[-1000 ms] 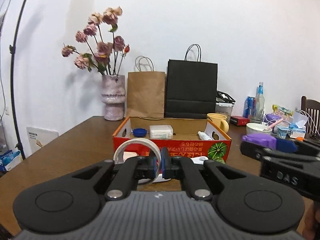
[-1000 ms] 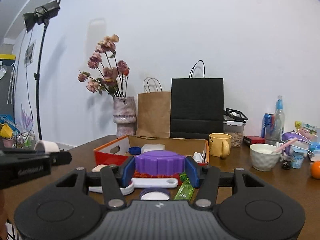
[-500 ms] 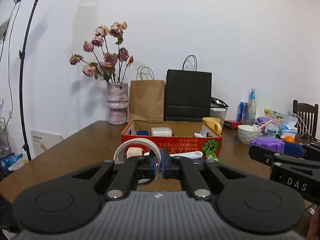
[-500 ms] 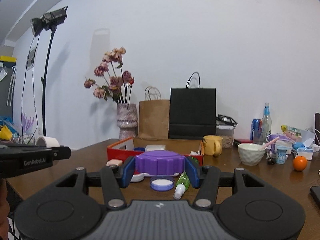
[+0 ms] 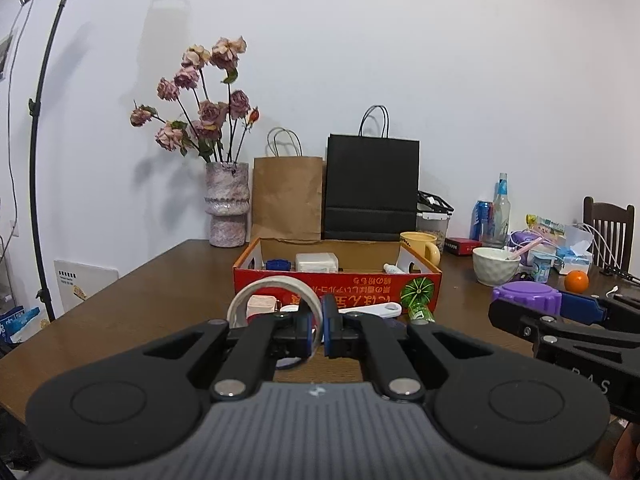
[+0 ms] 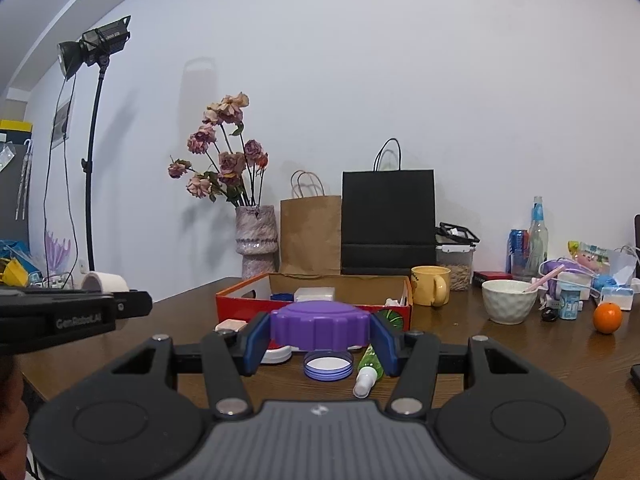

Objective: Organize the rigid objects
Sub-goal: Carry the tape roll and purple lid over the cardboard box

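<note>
While a few items already sit in the red box [image 5: 337,286] ahead, the left hand-held gripper [image 5: 318,330] clamps a tape roll [image 5: 256,294] and the right hand-held gripper [image 6: 320,338] a purple lid [image 6: 319,325]; both remain unplaced.

Two paper bags [image 6: 310,234] [image 6: 387,222], one vase [image 6: 256,240], one red box [image 6: 320,306], one mug [image 6: 430,291], one bowl [image 6: 508,300], one orange [image 6: 607,318], two bottles [image 6: 538,236] [image 6: 370,368], one can [image 6: 518,250].

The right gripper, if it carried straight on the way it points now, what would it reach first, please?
Probably the red cardboard box on the table: its near wall lies just beyond the purple lid clamped in the right gripper. Depth is uncertain, so the small lid below might come first.
</note>
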Demonstrator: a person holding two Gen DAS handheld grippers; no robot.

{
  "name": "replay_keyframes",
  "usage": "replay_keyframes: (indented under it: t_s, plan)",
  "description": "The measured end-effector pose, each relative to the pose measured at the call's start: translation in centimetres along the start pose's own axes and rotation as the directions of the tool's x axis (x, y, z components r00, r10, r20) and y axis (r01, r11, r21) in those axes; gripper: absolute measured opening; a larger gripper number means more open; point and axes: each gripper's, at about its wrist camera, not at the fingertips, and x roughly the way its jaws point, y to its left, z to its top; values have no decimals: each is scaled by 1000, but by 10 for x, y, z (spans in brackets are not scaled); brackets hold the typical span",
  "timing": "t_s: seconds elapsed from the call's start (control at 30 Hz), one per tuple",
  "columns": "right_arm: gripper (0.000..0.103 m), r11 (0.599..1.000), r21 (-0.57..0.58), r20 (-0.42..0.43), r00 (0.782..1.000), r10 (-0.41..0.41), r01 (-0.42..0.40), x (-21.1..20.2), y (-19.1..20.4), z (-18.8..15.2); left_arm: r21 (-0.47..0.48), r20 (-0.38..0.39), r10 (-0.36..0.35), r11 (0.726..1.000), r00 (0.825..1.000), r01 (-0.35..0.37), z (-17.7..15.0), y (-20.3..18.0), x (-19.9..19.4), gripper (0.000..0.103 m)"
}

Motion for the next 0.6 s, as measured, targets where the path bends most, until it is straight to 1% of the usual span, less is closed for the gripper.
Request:
replay_keyframes:
  t_s: [0.1, 0.2, 0.3, 0.4, 0.5, 0.6]
  plan:
    - [54, 1000, 25, -24, 1000, 19, -18, 18, -6, 2, 4, -12, -11, 1000, 1000, 11, 4, 0, 17, 5]
    - [54, 999, 42, -49, 998, 34, -32, 43, -12, 11, -16, -23, -54, 998, 998, 54, 17, 2, 40, 5]
    - [54, 993, 96, -63, 995, 76, -70, 76, -27, 29, -21, -35, -89, 996, 995, 88, 38, 4, 76, 5]
    - [54, 984, 144, -92, 989, 118, -104, 120, -45, 53, -13, -65, -115, 993, 991, 114, 62, 4, 124, 5]
    - [54, 981, 156, -132, 982, 137, -116, 174, -61, 76, -27, -128, -162, 987, 979, 159, 85, 5, 184, 5]
    - [54, 979, 163, -184, 972, 150, -120, 234, -75, 96, -65, -227, -210, 978, 951, 201, 105, 4, 253, 5]
